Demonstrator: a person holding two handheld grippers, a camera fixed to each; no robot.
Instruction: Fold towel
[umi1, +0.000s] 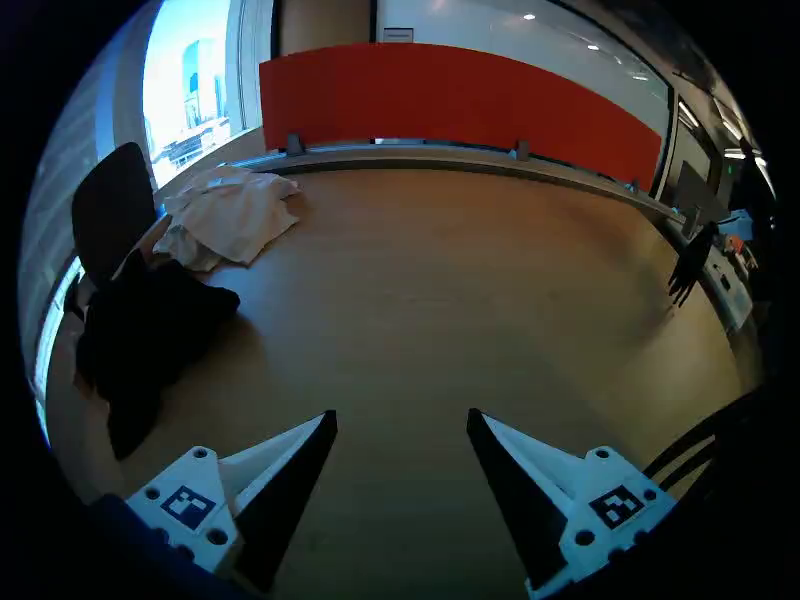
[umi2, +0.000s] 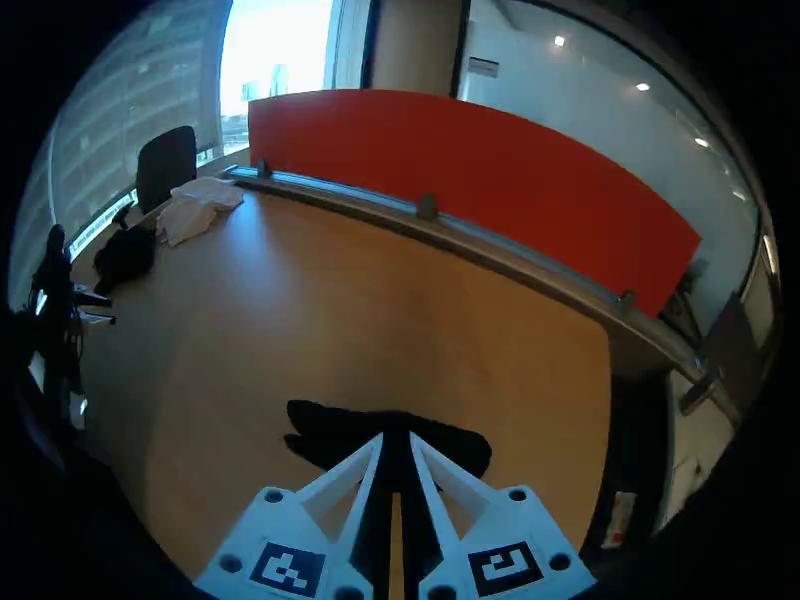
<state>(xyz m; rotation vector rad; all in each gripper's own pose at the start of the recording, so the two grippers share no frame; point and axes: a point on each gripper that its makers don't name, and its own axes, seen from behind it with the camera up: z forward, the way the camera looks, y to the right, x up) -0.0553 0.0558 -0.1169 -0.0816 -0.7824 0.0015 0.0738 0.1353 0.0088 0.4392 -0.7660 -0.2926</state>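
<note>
Towel pile (umi1: 232, 212), pale and crumpled, lies at the far left corner of the wooden worktop (umi1: 450, 300), just beyond a heap of dark cloth (umi1: 150, 330) and beside an office chair (umi1: 110, 205); a red screen (umi1: 450, 95) runs along the worktop's back edge. The left gripper (umi1: 400, 425) hangs above bare wood with its fingers (umi1: 290, 470) spread wide and nothing between them. The right gripper (umi2: 397, 440) has its fingers drawn together to a narrow slit above a dark patch (umi2: 320, 430) on the wood; whether that patch is a dark cloth caught at the tips or merely a shadow cannot be settled from this angle. Judged from the layout, folding has not begun and the step in hand is the reach for a towel. It would be done best by carrying the open left gripper across to the pile, taking a single layer at one corner and not a bunched handful, then drawing it out flat onto the bare middle of the worktop.
</note>
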